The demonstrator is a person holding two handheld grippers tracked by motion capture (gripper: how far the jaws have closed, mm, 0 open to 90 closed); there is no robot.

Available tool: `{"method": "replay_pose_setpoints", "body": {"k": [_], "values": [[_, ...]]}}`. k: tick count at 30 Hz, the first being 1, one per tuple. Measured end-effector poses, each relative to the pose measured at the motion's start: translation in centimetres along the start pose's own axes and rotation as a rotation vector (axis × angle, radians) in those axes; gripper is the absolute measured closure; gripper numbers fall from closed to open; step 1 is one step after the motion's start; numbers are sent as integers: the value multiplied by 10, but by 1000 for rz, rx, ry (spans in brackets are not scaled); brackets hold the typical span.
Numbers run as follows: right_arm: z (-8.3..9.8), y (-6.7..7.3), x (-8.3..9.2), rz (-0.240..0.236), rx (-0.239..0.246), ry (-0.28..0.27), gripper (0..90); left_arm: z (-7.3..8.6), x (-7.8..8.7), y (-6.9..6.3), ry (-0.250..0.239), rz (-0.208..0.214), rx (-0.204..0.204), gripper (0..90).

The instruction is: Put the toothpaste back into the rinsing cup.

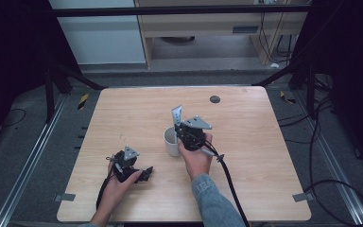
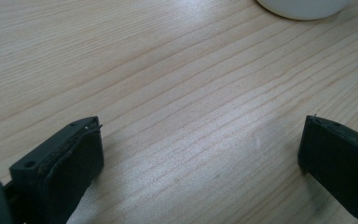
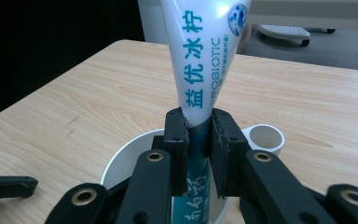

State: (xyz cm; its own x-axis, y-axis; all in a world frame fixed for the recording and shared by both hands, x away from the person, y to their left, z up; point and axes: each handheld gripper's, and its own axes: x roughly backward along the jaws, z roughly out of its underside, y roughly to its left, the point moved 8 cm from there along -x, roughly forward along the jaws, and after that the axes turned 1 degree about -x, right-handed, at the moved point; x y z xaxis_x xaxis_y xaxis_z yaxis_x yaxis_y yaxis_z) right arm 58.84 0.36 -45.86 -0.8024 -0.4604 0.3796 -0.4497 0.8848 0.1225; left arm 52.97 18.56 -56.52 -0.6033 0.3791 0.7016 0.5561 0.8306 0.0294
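Note:
A white toothpaste tube [image 3: 200,60] with teal lettering stands upright, its lower end inside a white mug [image 3: 121,158]. My right gripper [image 3: 199,126] is shut on the tube just above the mug's rim. In the high view the mug [image 1: 171,142] sits near the table's middle, with the tube [image 1: 177,114] rising from it and the right gripper [image 1: 183,129] over it. My left gripper [image 1: 143,174] rests on the table at the front left, apart from the mug. Its jaws stand wide open over bare wood [image 2: 200,135], and the mug's base [image 2: 303,7] shows far ahead.
The wooden table [image 1: 246,161] has a small dark round disc [image 1: 214,99] near its far edge. A black cable [image 1: 229,182] trails from the right gripper toward the front edge. Dark frame legs and floor cables surround the table.

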Motion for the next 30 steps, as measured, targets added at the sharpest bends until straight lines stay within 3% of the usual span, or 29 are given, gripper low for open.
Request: {"method": "replay_pose_setpoints", "body": {"k": [30], "values": [[-1, -2, 0, -12, 5, 10, 759, 0, 0, 0, 0, 0, 0, 0]]}}
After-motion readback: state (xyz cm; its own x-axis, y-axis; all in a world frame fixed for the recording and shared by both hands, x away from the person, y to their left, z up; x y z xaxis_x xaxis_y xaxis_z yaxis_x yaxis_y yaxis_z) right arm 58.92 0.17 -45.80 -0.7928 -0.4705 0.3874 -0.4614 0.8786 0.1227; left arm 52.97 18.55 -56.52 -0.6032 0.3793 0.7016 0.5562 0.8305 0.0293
